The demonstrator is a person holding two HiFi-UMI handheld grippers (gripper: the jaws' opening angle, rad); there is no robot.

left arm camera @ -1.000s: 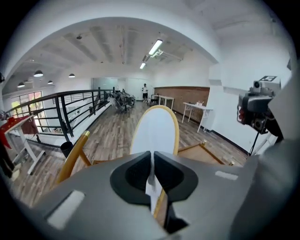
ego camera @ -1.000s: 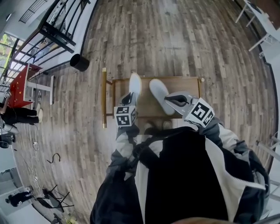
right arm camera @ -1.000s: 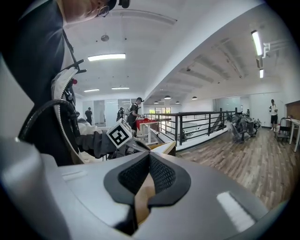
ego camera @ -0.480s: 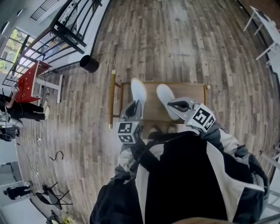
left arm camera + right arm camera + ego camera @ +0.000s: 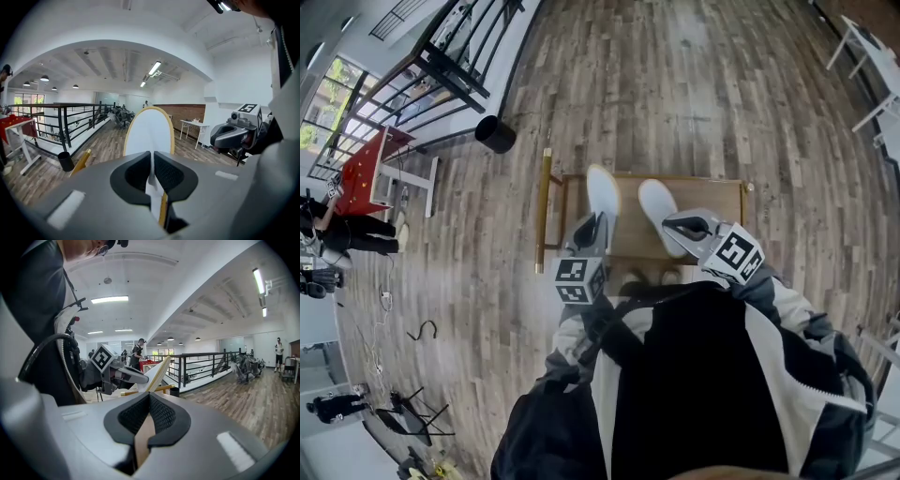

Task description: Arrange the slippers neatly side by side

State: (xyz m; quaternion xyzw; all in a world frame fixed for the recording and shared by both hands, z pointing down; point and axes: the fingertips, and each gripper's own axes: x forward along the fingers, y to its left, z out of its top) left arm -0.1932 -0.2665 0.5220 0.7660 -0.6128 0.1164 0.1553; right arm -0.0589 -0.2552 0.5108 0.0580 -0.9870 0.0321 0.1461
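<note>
Slippers (image 5: 602,192), flat white ovals, tan-rimmed

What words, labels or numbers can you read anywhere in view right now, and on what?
No readable words or numbers anywhere.
Left marker cube: black-and-white square pattern, no letters.
Right marker cube: same kind of pattern, no letters.
Left slipper, right slipper: no print visible.

Over the table (image 5: 718,208), left slipper (image 5: 602,191) lies beside right slipper (image 5: 656,201).
</note>
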